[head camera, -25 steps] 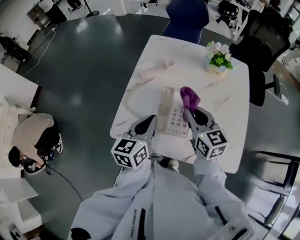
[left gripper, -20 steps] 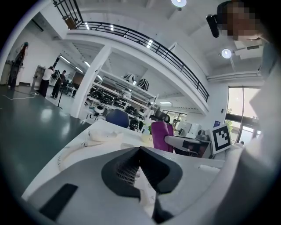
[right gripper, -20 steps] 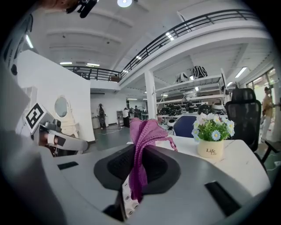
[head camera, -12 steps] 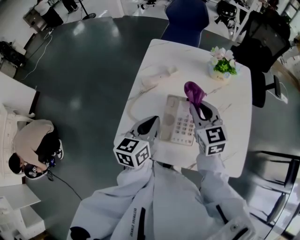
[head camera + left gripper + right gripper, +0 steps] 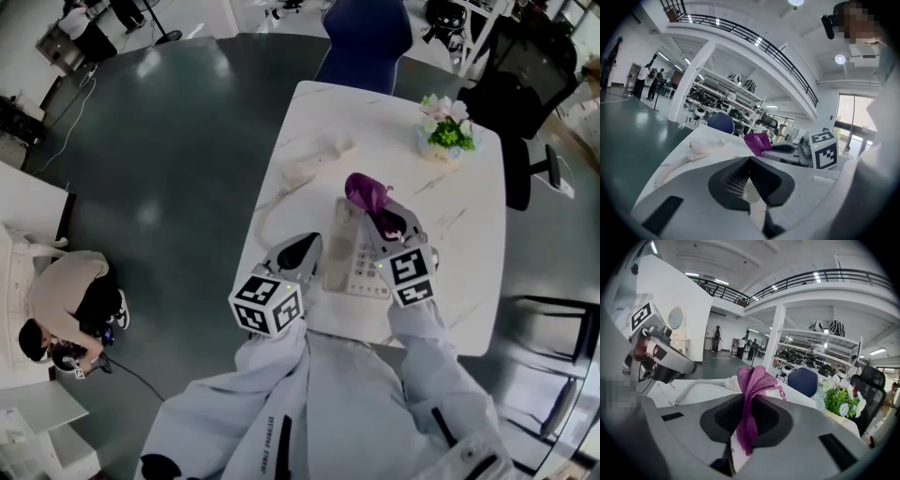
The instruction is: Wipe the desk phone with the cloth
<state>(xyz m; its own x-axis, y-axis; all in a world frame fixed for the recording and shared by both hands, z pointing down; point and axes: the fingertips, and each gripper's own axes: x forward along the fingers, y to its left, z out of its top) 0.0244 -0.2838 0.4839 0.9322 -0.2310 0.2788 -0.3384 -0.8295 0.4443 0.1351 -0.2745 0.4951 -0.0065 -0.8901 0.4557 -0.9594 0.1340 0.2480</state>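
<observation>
My right claw [image 5: 378, 217] is clamped narrow on the cloth [image 5: 751, 385], a purple open-weave mesh that bunches into soft upright folds above the dark ribbed pads. My left claw [image 5: 752, 190] has its jaws pressed together with nothing between them; its pads show the same fine ridging, set in smooth grey plastic. From the head view, that left claw hangs at the near edge of the table [image 5: 469, 234], just left of the desk phone [image 5: 339, 267].

The phone is a cream, wedge-shaped plastic base with a grid of small keys. The cloth [image 5: 364, 190] sits over its far end; I cannot tell whether it touches. The handset [image 5: 314, 159] lies off its cradle, well beyond the base, a rounded cream bar joined by a long looping cord [image 5: 262, 211].

The table is a white slab with faint grey marble veining and rounded corners. At its far right corner stands a small pot of green leaves and pale flowers [image 5: 445, 131].

Beyond, a blue chair [image 5: 370, 37] faces the far edge and a black mesh office chair [image 5: 525, 66] stands to the right. The floor [image 5: 169, 141] is dark, glossy grey-green. A person [image 5: 66, 300] crouches at the left. White columns and a railed balcony [image 5: 811, 277] rise overhead.
</observation>
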